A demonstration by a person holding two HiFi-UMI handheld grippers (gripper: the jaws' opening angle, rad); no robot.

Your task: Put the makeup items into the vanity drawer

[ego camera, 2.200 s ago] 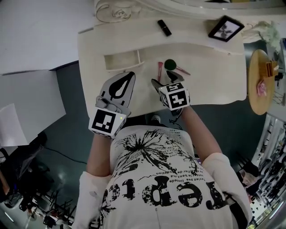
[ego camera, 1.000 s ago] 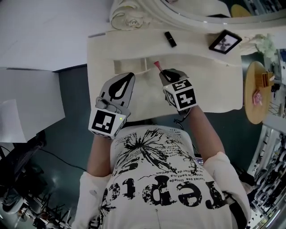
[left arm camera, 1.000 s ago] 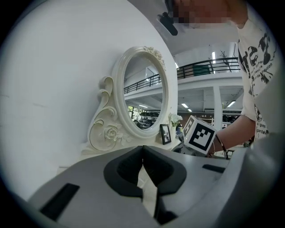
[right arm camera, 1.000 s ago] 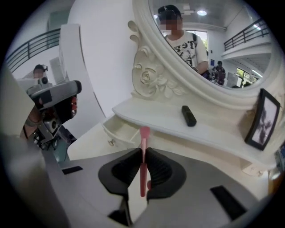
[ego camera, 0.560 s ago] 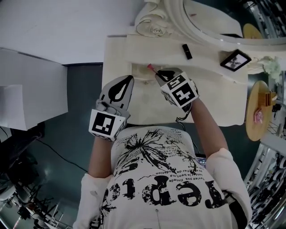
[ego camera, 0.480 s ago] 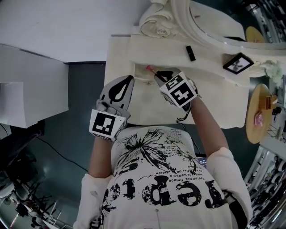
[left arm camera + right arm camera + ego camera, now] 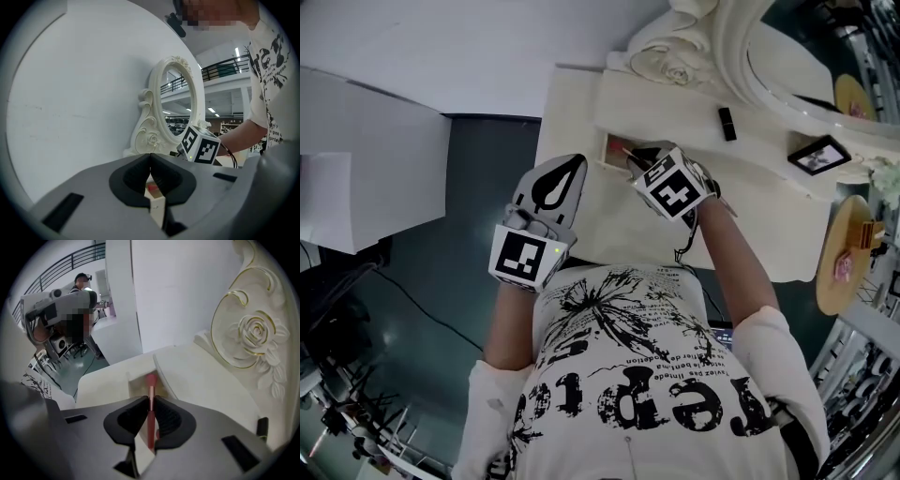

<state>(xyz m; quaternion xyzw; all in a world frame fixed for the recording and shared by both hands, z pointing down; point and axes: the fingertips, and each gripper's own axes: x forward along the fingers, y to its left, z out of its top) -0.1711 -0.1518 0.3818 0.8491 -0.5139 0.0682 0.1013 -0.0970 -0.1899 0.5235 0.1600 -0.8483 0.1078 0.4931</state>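
Right tongs [image 7: 150, 400] tight around slim pink brush [image 7: 151, 381] above open cream drawer [image 7: 138, 380]; left tongs [image 7: 150, 159] together, empty.

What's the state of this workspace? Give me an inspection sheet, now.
Surface: cream vanity top.
Job's things: drawer open; brush tip at its opening; black tube on the back ledge.
Clutter: photo frame.
Grippers: right claw shut on the brush; left claw shut, empty.
Cables: black cable at the right wrist.
Surroundings: mirror, round wooden stand.
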